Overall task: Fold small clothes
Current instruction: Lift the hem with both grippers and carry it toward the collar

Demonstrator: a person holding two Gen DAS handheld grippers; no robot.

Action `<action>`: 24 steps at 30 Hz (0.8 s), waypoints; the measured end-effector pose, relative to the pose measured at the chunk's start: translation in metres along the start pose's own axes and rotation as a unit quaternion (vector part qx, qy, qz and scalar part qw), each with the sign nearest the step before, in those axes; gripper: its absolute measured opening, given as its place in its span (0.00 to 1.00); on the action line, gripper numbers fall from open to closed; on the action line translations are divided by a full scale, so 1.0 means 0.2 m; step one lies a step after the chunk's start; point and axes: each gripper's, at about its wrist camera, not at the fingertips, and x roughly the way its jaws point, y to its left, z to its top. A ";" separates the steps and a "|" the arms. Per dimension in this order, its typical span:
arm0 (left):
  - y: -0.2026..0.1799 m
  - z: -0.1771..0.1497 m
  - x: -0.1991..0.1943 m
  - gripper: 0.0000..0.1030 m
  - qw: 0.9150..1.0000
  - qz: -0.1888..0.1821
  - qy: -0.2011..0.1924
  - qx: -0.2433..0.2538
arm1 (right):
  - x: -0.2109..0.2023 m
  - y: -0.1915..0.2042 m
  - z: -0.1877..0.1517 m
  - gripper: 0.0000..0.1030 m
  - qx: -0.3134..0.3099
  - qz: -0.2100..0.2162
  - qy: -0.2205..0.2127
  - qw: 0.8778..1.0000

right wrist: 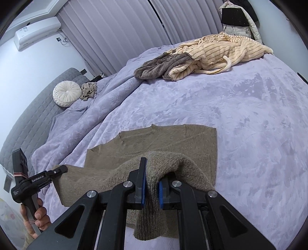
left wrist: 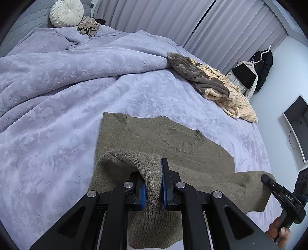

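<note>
An olive-brown knit sweater (left wrist: 163, 138) lies on the lavender bedspread (left wrist: 57, 115), neckline toward the far side. Its near hem is lifted and carried over the body. My left gripper (left wrist: 153, 184) is shut on the left corner of that hem, cloth bunched between the blue pads. My right gripper (right wrist: 152, 185) is shut on the other corner of the sweater (right wrist: 169, 142). Each gripper also shows in the other's view: the right gripper (left wrist: 266, 177) at the lower right, the left gripper (right wrist: 62, 169) at the lower left, each clamping the raised edge.
A pile of grey and cream striped garments (left wrist: 215, 84) lies at the far right edge of the bed. A round white cushion (left wrist: 66, 12) and a small beige crumpled garment (left wrist: 88, 26) sit near the headboard. Curtains, hanging coats (left wrist: 261, 63) and a wall screen (left wrist: 297, 123) stand beyond.
</note>
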 end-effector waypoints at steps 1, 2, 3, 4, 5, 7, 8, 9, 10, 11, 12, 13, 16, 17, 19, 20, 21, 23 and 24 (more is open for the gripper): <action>0.00 0.01 0.01 0.13 1.000 0.000 0.000 -0.001 | 0.02 -0.01 0.01 0.10 0.002 0.000 0.002 1.000; -0.01 0.03 0.02 0.13 1.000 -0.001 0.000 -0.001 | 0.03 -0.01 0.02 0.10 0.004 0.000 0.003 1.000; -0.01 0.04 0.03 0.13 1.000 -0.001 0.000 -0.001 | 0.04 -0.02 0.03 0.10 0.005 -0.001 0.004 1.000; -0.02 0.06 0.04 0.13 1.000 -0.001 0.001 0.000 | 0.05 -0.03 0.04 0.10 0.006 -0.002 0.005 1.000; -0.02 0.07 0.05 0.13 1.000 -0.001 0.001 0.000 | 0.06 -0.03 0.05 0.10 0.006 -0.003 0.006 1.000; -0.02 0.09 0.07 0.13 1.000 0.000 0.001 0.000 | 0.09 -0.04 0.08 0.10 0.008 -0.004 0.008 1.000; -0.03 0.10 0.09 0.13 1.000 0.000 0.002 0.000 | 0.10 -0.04 0.09 0.10 0.008 -0.005 0.009 1.000; -0.03 0.11 0.10 0.13 1.000 0.000 0.003 0.000 | 0.10 -0.04 0.09 0.10 0.007 -0.005 0.009 1.000; -0.03 0.12 0.11 0.13 1.000 0.000 0.004 0.000 | 0.11 -0.04 0.10 0.10 0.007 -0.006 0.009 1.000; -0.03 0.13 0.12 0.13 1.000 0.000 0.005 0.000 | 0.12 -0.04 0.11 0.10 0.007 -0.007 0.010 1.000; -0.03 0.14 0.14 0.13 1.000 0.001 0.006 -0.001 | 0.13 -0.05 0.12 0.10 0.008 -0.007 0.011 1.000; -0.02 0.14 0.15 0.13 1.000 0.002 0.007 -0.001 | 0.14 -0.05 0.13 0.10 0.009 -0.008 0.012 1.000; -0.02 0.16 0.20 0.13 1.000 0.004 0.012 -0.001 | 0.19 -0.07 0.15 0.10 0.012 -0.010 0.015 1.000; -0.02 0.16 0.22 0.13 1.000 0.005 0.014 -0.001 | 0.20 -0.08 0.16 0.10 0.013 -0.011 0.017 1.000; 0.00 0.16 0.26 0.13 1.000 0.008 0.020 -0.003 | 0.23 -0.09 0.16 0.10 0.018 -0.011 0.021 1.000; 0.01 0.16 0.27 0.13 1.000 0.009 0.024 -0.006 | 0.25 -0.11 0.16 0.10 0.022 -0.012 0.024 0.999; 0.02 0.16 0.29 0.13 1.000 0.009 0.028 -0.009 | 0.27 -0.12 0.16 0.10 0.025 -0.013 0.027 0.999; 0.05 0.16 0.34 0.13 0.999 0.010 0.036 -0.016 | 0.30 -0.14 0.15 0.10 0.032 -0.015 0.033 0.999; 0.07 0.15 0.36 0.13 0.999 0.012 0.040 -0.019 | 0.31 -0.15 0.14 0.10 0.034 -0.015 0.036 0.999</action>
